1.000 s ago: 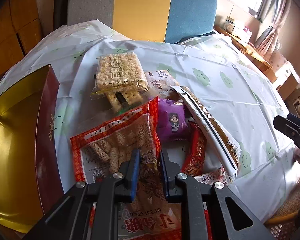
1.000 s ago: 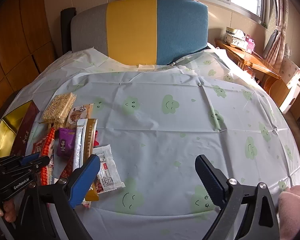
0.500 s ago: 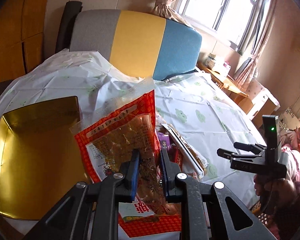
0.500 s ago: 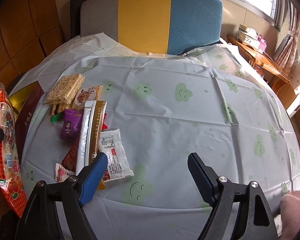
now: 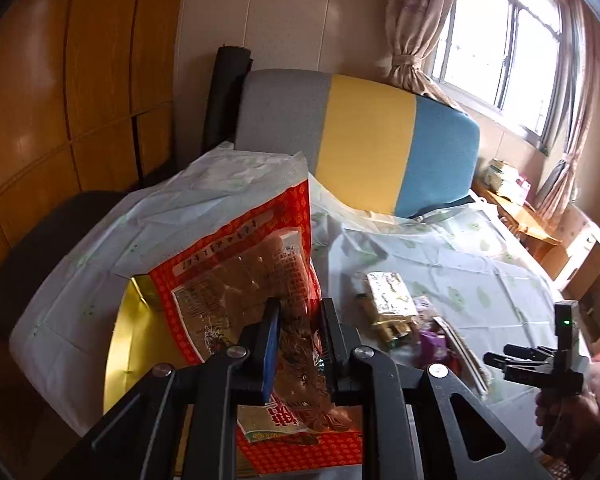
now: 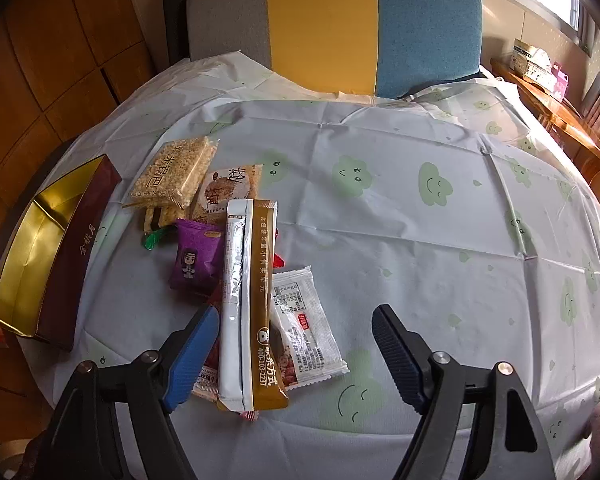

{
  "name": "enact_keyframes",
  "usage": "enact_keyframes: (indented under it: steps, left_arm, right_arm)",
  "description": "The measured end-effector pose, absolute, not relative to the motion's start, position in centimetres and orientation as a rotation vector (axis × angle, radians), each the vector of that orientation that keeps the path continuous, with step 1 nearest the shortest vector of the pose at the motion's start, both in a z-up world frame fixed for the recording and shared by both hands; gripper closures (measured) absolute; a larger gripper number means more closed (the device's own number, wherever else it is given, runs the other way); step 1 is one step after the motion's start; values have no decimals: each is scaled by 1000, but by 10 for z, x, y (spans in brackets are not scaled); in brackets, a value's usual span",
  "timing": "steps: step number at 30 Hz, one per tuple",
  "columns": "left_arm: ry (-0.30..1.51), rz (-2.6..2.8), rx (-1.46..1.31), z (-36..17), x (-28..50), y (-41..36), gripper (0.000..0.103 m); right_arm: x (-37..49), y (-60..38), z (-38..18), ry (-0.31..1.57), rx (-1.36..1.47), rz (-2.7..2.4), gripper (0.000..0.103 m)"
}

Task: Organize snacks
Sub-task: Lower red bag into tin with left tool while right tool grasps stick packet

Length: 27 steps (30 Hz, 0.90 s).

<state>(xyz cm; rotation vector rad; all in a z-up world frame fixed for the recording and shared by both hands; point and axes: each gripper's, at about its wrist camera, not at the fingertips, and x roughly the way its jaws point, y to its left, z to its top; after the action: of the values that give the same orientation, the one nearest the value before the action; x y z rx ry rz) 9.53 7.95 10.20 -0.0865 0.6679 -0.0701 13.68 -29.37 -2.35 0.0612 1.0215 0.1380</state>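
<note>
The left gripper [image 5: 298, 334] pinches the red snack bag [image 5: 236, 264] aloft, apparently above the gold box [image 6: 40, 248]. The right gripper [image 6: 296, 344], jaws just narrowing but apart, straddles the long brown packet [image 6: 262, 300] on the table [image 6: 420, 240].

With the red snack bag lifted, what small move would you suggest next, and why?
Probably carry the red snack bag sideways over the gold-lined box and lower it in. The left tool is shut on the bag, which hangs above the box's open edge, while the other snacks lie on the tablecloth.
</note>
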Motion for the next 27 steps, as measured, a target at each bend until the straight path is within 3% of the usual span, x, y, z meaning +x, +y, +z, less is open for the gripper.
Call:
enact_keyframes:
  steps: [12, 22, 27]
  left_arm:
    - [837, 16, -11, 3, 185, 54, 86]
    - [866, -21, -95, -8, 155, 35, 86]
    - [870, -49, -121, -6, 125, 30, 85]
  right_arm:
    - [146, -304, -39, 1035, 180, 173, 36]
    - [154, -286, -57, 1088, 155, 235, 36]
    - [154, -279, -66, 1116, 106, 233, 65]
